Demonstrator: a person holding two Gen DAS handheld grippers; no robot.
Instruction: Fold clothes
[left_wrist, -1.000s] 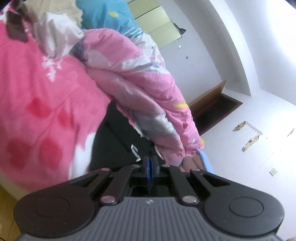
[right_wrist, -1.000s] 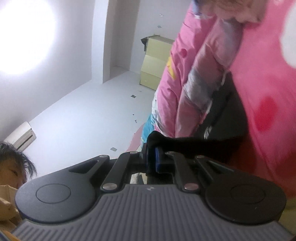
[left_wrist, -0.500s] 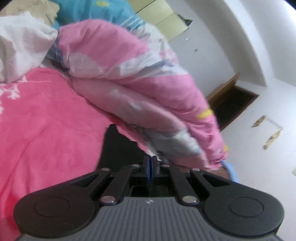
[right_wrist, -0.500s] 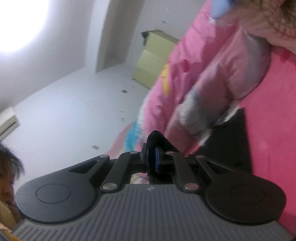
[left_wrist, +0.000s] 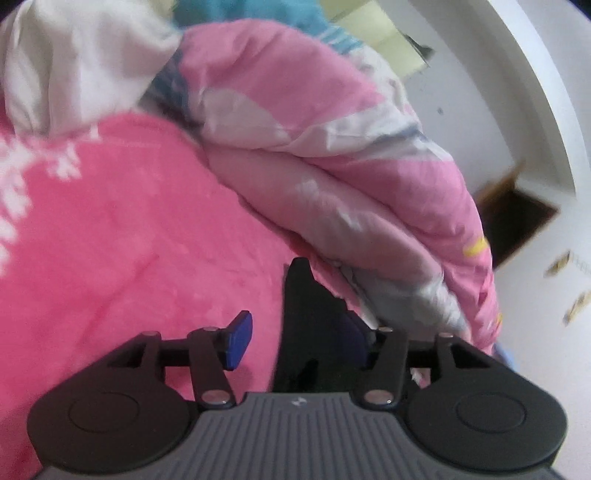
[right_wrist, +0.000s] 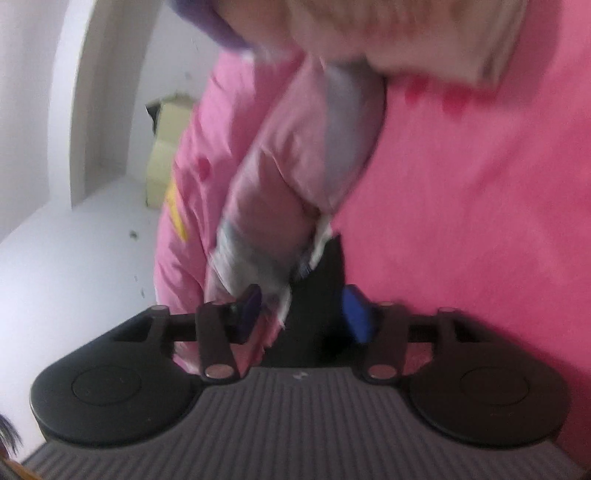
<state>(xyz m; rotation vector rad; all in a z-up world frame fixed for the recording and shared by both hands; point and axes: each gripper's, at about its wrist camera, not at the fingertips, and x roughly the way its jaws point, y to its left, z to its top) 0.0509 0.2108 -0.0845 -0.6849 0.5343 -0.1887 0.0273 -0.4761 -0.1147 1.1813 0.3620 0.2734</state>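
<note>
Left gripper (left_wrist: 297, 341) spread wide, blue pads (left_wrist: 239, 339) well apart, nothing clamped. Between those pads, a black garment (left_wrist: 308, 325), lying on the bright pink blanket (left_wrist: 140, 229) and running forward from the tool to a narrow tip straight ahead; nearer the right pad than the left, whether touching it cannot be told. Ahead and to the right of the tool, a bunched pink-and-white quilt (left_wrist: 332, 147), its lower edge overlapping the far right side of the black cloth. Far ahead to the left, a crumpled white fabric (left_wrist: 74, 62) on the blanket. Beyond the quilt to the right, a white wall (left_wrist: 480, 122) and a dark opening with a wooden frame (left_wrist: 517, 218). Right gripper (right_wrist: 303, 314) likewise parted, pads (right_wrist: 356, 314) set wide, gripping nothing. Black garment (right_wrist: 317, 306) again in the gap between the fingers, reaching forward to a point, close to the right pad; contact unclear through the blur. To the left of that tool and ahead, the same quilt (right_wrist: 280, 177), its frayed pale edge hanging just beside the left pad. To the right and ahead, the pink blanket (right_wrist: 480, 206). Far left, a white wall (right_wrist: 55, 258) and a pale yellow box (right_wrist: 162, 166) behind the quilt. Whole right view smeared by motion blur.
</note>
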